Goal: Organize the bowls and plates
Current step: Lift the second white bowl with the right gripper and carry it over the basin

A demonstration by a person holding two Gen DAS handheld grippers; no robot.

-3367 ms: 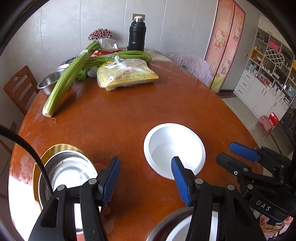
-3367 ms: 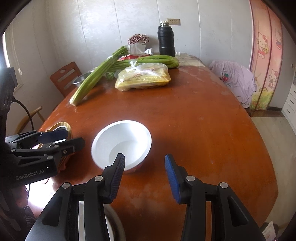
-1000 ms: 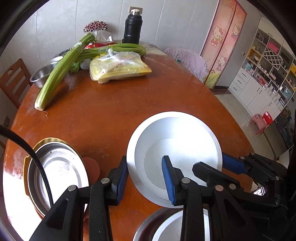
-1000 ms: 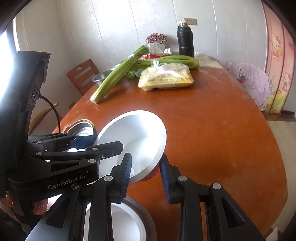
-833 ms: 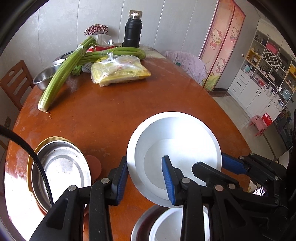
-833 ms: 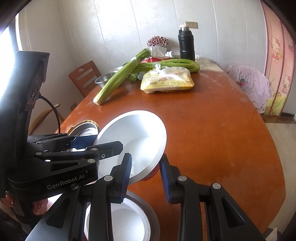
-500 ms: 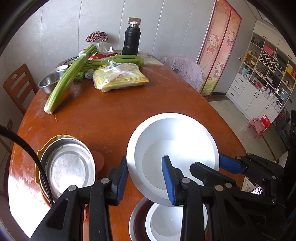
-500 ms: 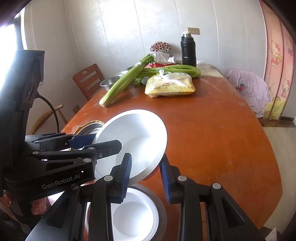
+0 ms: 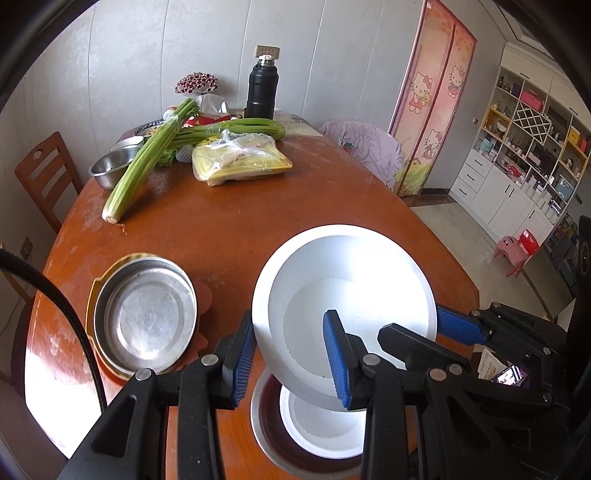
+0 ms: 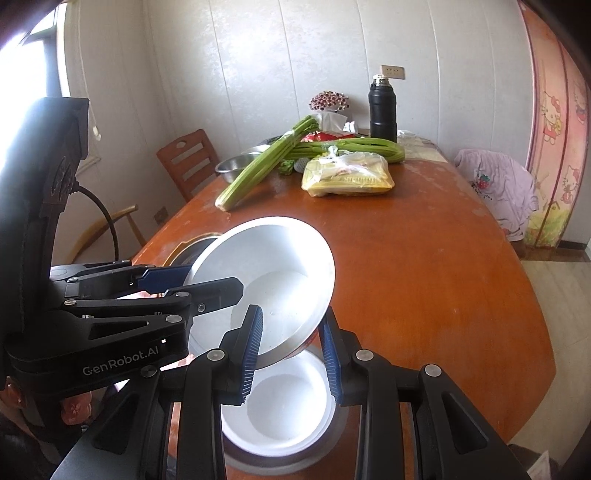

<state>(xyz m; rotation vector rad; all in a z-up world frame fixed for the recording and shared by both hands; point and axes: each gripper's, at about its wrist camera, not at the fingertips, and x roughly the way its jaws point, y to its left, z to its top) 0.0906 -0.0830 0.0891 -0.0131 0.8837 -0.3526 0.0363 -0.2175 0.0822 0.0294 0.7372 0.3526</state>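
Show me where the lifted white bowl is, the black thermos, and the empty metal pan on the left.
lifted white bowl (image 9: 354,280): left wrist view, on its inner wall.
black thermos (image 9: 262,90): left wrist view, on the middle of its body.
empty metal pan (image 9: 147,314): left wrist view, on its flat bottom.

Pale panelled walls (image 9: 147,74) enclose the room. A wooden chair (image 9: 44,177) stands at the table's left edge. White shelving (image 9: 524,155) lines the right wall beside a pink cartoon curtain (image 9: 432,103). Daylight enters from the window (image 10: 44,33).
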